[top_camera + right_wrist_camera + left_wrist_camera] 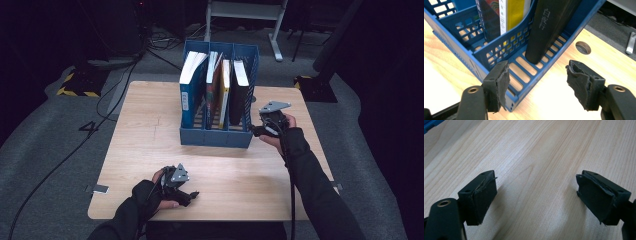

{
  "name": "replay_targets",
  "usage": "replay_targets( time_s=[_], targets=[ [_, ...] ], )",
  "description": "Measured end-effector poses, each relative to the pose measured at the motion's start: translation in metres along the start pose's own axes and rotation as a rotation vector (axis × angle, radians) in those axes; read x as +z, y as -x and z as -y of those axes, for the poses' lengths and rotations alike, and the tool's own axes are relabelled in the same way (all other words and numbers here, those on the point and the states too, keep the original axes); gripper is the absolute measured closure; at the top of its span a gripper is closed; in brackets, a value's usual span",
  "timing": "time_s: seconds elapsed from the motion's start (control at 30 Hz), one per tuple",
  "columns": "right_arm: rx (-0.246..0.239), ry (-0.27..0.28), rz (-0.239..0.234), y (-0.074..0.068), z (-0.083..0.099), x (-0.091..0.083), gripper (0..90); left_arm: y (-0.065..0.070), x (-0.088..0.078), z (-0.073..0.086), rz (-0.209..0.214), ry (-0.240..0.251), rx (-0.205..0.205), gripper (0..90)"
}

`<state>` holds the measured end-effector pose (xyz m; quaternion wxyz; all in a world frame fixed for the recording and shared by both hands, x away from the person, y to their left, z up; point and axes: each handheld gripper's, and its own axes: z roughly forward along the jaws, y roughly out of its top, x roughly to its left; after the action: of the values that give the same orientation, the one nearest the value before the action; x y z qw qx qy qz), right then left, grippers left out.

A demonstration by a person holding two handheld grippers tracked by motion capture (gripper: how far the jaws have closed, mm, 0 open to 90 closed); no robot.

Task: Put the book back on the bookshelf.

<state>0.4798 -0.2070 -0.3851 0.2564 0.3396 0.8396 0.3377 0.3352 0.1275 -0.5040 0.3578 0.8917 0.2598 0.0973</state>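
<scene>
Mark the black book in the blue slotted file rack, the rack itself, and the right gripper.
Black book (546,27), right gripper view, on its spine.
Blue slotted file rack (215,138), high view, on its front wall.
Right gripper (537,87), right gripper view, midway between its open fingertips.

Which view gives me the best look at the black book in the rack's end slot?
The right gripper view: the black book stands close ahead, spine lettering legible, foot on the slotted floor of the blue rack. The high view shows it small, from above. The left gripper view faces the table.
</scene>
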Motion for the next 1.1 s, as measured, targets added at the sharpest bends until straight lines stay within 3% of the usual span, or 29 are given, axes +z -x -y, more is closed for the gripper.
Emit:
replay_targets(
  time_s=[0.17, 0.73, 1.1],
  targets=[
    [0.005, 0.009, -0.007, 0.003, 0.008, -0.008, 34.8, 0.000, 0.000, 0.000, 0.000, 0.000, 0.000, 15.8],
    [-0.045, -0.011, 0.008, 0.006, 0.043, -0.038, 33.7, 0.000, 0.000, 0.000, 0.000, 0.000, 0.000, 15.7],
    [-0.086, -0.055, -0.014, 0.001, 0.075, -0.051, 32.4, 0.000, 0.000, 0.000, 0.000, 0.000, 0.000, 15.7]
  ],
)
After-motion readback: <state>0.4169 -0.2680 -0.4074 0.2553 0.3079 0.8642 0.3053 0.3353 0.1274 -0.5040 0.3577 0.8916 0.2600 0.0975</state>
